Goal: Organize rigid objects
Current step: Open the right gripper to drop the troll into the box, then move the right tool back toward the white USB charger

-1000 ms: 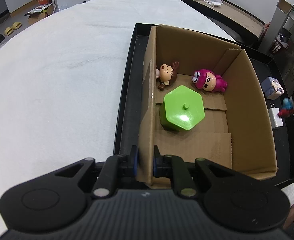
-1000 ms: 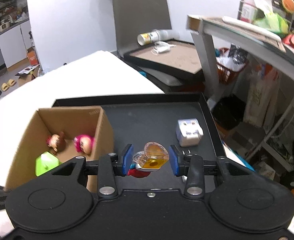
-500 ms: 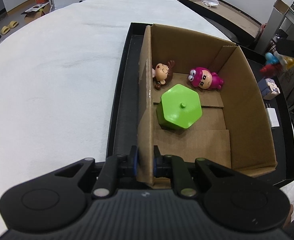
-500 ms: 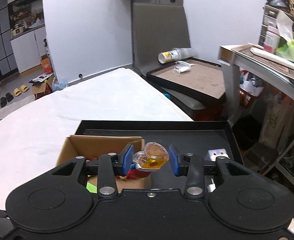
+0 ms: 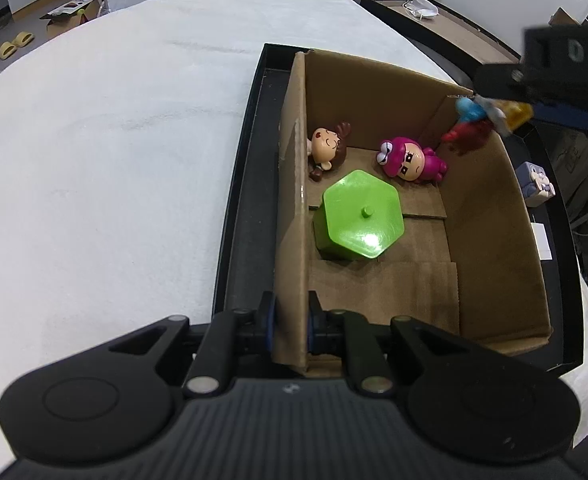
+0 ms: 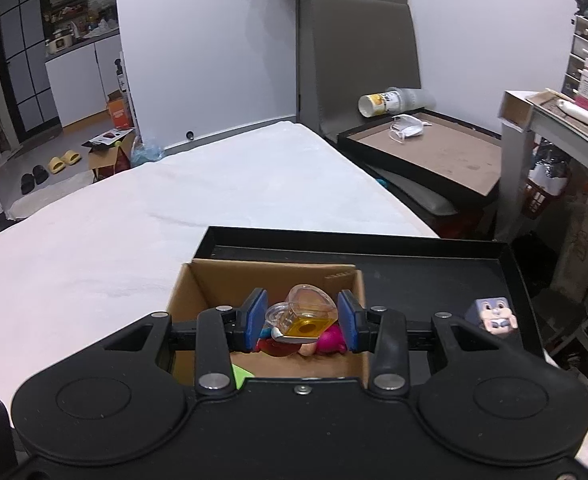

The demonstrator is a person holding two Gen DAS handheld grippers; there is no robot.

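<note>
A cardboard box stands in a black tray. Inside lie a green hexagonal block, a brown-haired figurine and a pink figurine. My left gripper is shut on the box's left wall. My right gripper is shut on a small toy with a clear and yellow base and a red-and-blue body; it holds the toy above the box's far right corner. The box also shows in the right wrist view.
A grey cube figure and a white charger lie in the tray right of the box; the cube also shows in the right wrist view. The tray sits on a white cloth-covered table. A second tray with a cup and mask stands beyond.
My right gripper has carried the toy leftward from over the tray floor to above the box's far right corner. My left gripper still grips the box wall.
</note>
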